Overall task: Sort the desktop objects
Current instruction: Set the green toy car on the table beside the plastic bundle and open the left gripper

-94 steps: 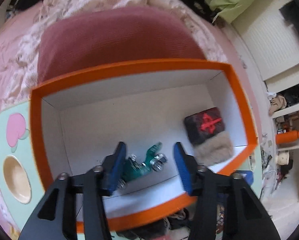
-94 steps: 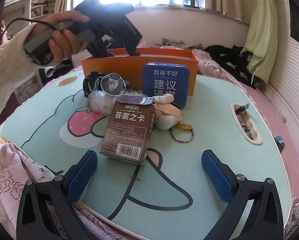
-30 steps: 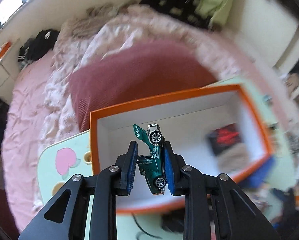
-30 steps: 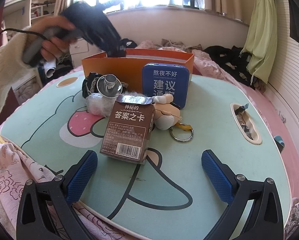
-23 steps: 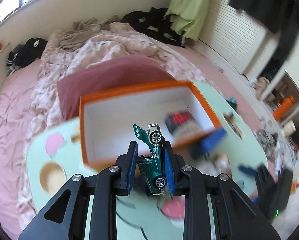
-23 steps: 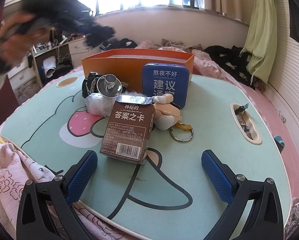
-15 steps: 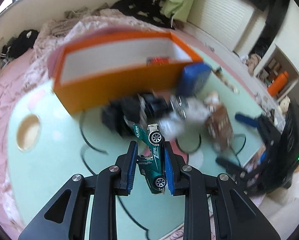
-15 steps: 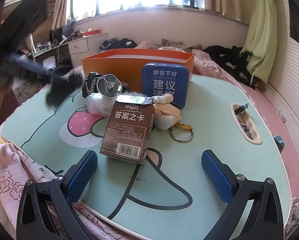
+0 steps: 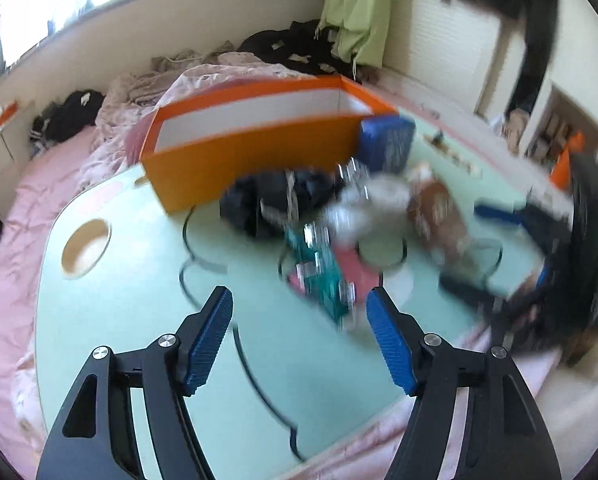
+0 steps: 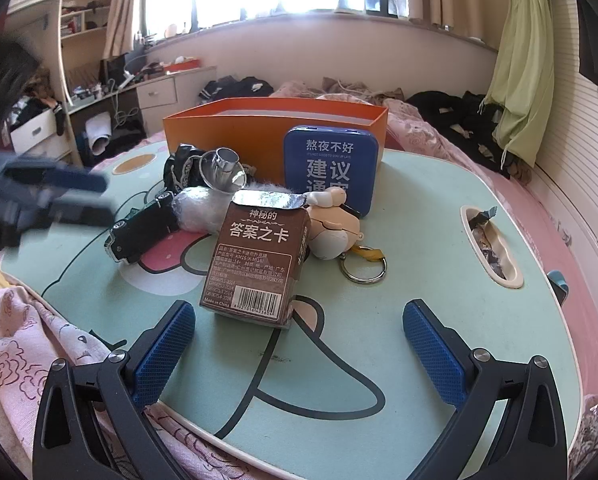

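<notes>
A green toy car (image 10: 139, 228) lies on the mint cartoon table (image 10: 419, 240), beside a white wrapped bundle (image 10: 195, 208). In the left wrist view the car (image 9: 323, 276) is blurred, just beyond the blue pads and touching neither. My left gripper (image 9: 297, 294) has its jaws opening, and it shows as a dark blur (image 10: 99, 196) left of the car. My right gripper (image 10: 297, 312) stands open at the table's near edge. A brown carton (image 10: 255, 264) is right ahead of it, clear of both pads. The orange box (image 10: 275, 136) stands at the back.
A blue tin (image 10: 331, 168) leans on the orange box. A metal funnel (image 10: 223, 168), a black bundle (image 10: 183, 168) and a figure keychain (image 10: 335, 228) crowd the table's middle. There is a slot with wrappers (image 10: 491, 248) at the right, a round hole (image 9: 86, 248) at the left, and bedding all around.
My left gripper carried the green car out of the orange box and down over the table's front. Its jaws have parted and the car now lies on the table. The right gripper kept still.
</notes>
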The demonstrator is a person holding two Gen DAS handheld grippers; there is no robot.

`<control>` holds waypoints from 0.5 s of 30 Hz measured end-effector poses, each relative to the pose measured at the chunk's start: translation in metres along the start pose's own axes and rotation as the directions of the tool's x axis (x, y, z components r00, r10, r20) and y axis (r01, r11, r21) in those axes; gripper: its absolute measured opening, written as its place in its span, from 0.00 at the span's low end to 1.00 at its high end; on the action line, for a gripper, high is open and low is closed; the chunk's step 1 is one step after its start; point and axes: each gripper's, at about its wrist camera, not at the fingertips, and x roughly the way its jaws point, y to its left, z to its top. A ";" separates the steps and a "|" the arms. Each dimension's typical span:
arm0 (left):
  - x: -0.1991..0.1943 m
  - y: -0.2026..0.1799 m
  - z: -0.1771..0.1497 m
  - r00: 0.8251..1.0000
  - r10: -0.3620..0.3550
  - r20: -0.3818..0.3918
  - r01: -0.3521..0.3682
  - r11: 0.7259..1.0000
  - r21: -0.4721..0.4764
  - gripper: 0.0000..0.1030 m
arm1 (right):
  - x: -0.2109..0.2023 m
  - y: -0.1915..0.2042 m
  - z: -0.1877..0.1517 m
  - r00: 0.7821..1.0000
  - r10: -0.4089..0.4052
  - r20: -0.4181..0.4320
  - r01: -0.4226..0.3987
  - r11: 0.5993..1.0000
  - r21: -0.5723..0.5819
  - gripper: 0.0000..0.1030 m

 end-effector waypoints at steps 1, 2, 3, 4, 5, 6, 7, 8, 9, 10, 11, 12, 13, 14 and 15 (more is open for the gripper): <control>0.001 -0.004 -0.009 1.000 0.001 -0.007 -0.001 1.000 0.013 0.68 | 0.000 0.000 0.000 1.000 0.000 0.000 0.000 1.000 0.000 1.00; 0.003 -0.007 -0.016 1.000 -0.005 -0.016 0.006 1.000 0.020 0.68 | 0.000 0.000 0.000 1.000 0.000 0.000 0.000 1.000 0.000 1.00; 0.005 -0.010 -0.022 1.000 -0.013 -0.025 0.013 1.000 0.021 0.68 | 0.000 0.000 0.000 1.000 0.000 0.000 0.000 1.000 -0.001 1.00; 0.008 -0.013 -0.026 0.999 -0.025 -0.026 0.026 1.000 0.015 0.71 | 0.001 0.000 0.000 1.000 0.000 -0.001 0.000 1.000 -0.001 1.00; 0.009 -0.013 -0.027 0.999 -0.041 -0.005 0.041 0.999 0.002 0.76 | 0.000 -0.001 0.000 1.000 -0.001 0.000 0.001 1.000 0.000 1.00; 0.011 -0.013 -0.025 0.999 -0.034 0.008 0.035 0.999 -0.007 0.80 | 0.000 -0.001 0.000 1.000 -0.001 0.000 0.001 1.000 -0.001 1.00; 0.012 -0.012 -0.024 1.000 -0.026 0.017 0.026 0.999 -0.021 0.81 | 0.001 -0.001 -0.001 1.000 0.000 -0.001 0.000 1.000 -0.001 1.00; 0.013 -0.012 -0.022 0.999 -0.015 0.028 0.016 0.999 -0.033 0.84 | 0.001 -0.002 -0.001 1.000 0.000 -0.001 0.000 1.000 -0.001 1.00; 0.015 -0.013 -0.021 0.999 -0.014 0.038 0.015 0.999 -0.032 0.91 | 0.001 -0.002 -0.001 1.000 0.000 -0.001 0.000 1.000 -0.002 1.00; 0.017 -0.014 -0.021 0.999 -0.021 0.040 0.022 0.999 -0.024 0.95 | 0.001 -0.002 -0.001 1.000 0.001 -0.001 -0.001 1.000 -0.002 1.00; 0.019 -0.015 -0.021 0.999 -0.026 0.040 0.026 0.999 -0.019 1.00 | 0.001 -0.002 -0.001 1.000 0.000 0.000 0.000 1.000 -0.002 1.00; 0.018 -0.014 -0.021 0.998 -0.029 0.049 0.030 0.999 -0.017 1.00 | 0.001 -0.002 -0.001 1.000 0.000 -0.001 0.000 1.000 -0.002 1.00; 0.016 -0.013 -0.021 0.998 -0.026 0.054 0.027 0.999 -0.022 1.00 | 0.001 -0.002 -0.001 1.000 0.000 0.000 0.000 1.000 -0.002 1.00; 0.016 -0.012 -0.021 0.998 -0.023 0.055 0.025 0.999 -0.026 1.00 | 0.001 -0.002 -0.001 1.000 0.000 0.000 0.000 1.000 -0.003 1.00; 0.015 -0.011 -0.021 0.998 -0.018 0.058 0.020 0.999 -0.031 1.00 | 0.001 -0.002 -0.001 1.000 0.001 -0.001 -0.001 1.000 -0.003 1.00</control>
